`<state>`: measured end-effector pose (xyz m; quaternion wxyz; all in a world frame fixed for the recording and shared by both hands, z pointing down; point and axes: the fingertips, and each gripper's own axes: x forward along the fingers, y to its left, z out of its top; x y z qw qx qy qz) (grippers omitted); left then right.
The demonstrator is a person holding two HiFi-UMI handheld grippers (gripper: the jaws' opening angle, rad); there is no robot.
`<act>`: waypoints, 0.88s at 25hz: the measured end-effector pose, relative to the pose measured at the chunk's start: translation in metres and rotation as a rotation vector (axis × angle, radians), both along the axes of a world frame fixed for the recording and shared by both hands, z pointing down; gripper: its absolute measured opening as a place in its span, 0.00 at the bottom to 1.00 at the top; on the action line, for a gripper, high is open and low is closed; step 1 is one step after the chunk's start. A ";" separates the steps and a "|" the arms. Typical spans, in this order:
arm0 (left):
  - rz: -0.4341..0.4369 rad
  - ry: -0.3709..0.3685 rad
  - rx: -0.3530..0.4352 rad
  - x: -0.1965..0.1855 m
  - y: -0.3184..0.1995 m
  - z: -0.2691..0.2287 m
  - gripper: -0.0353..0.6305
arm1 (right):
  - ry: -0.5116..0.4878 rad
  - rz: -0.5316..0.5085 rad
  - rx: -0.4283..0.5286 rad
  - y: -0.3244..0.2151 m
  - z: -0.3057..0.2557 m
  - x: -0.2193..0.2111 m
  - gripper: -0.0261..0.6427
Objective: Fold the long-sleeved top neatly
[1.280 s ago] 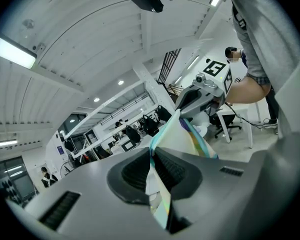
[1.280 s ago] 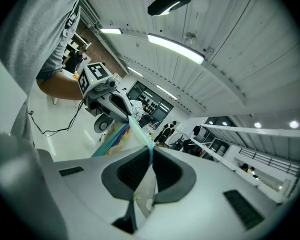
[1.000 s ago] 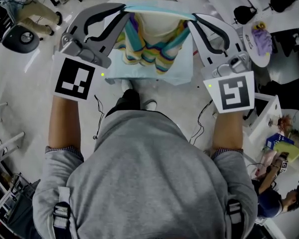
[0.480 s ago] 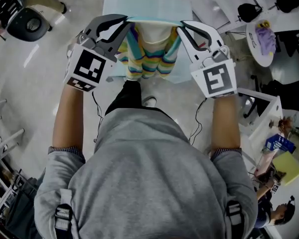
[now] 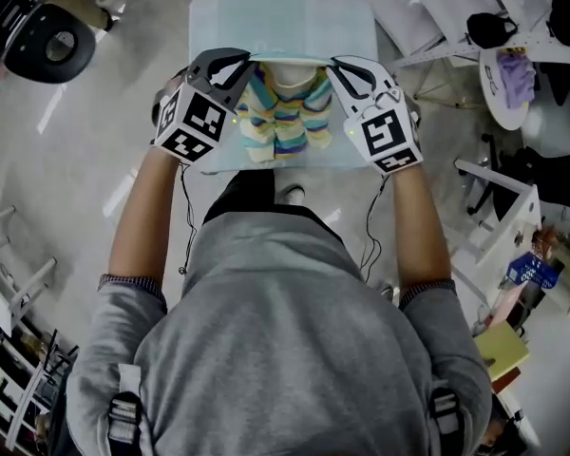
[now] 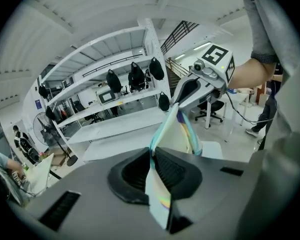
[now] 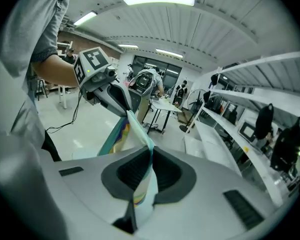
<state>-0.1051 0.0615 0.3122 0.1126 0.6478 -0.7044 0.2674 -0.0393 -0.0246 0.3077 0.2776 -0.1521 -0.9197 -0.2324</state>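
The long-sleeved top (image 5: 280,122), cream with pastel yellow, teal and purple stripes, hangs in a bunched drape between the two grippers, above the near edge of the bench (image 5: 285,17). The bench is covered in a pale blue checked cloth. The lower folds of the top hang in front of the bench's near rim; whether they touch it I cannot tell.

The left hand-held gripper (image 5: 237,65) is nearly closed, with a thin fold of the top's teal-edged fabric pinched between its black ribbed pads. In the left gripper view the cloth (image 6: 177,134) runs up out of the jaws toward the other gripper. The right hand-held gripper (image 5: 337,66) is pinched the same way on the opposite part of that edge, and the fabric (image 7: 122,131) stretches away from its pads.

Each gripper carries a marker cube, left (image 5: 195,122) and right (image 5: 388,133), printed with a black-and-white square pattern.

Both forearms are bare below pushed-up grey sleeves and reach forward, roughly parallel. The grippers point forward and down, their tips angled in toward each other.

Off to the right a round table (image 5: 494,88) bears a purple cloth (image 5: 515,69). In the left gripper view, black bags (image 6: 135,76) hang from white shelving (image 6: 90,66).
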 end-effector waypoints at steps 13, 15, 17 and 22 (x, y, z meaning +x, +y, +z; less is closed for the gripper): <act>-0.022 0.113 -0.094 -0.095 -0.057 0.118 0.12 | 0.109 0.074 -0.063 -0.055 0.111 -0.098 0.09; -0.050 0.143 -0.109 -0.110 -0.062 0.141 0.12 | 0.122 0.062 -0.076 -0.062 0.133 -0.115 0.09; -0.077 0.166 -0.127 -0.125 -0.068 0.165 0.12 | 0.137 0.051 -0.086 -0.068 0.157 -0.130 0.09; -0.143 0.205 -0.164 -0.157 -0.082 0.227 0.12 | 0.183 0.022 -0.072 -0.087 0.219 -0.165 0.09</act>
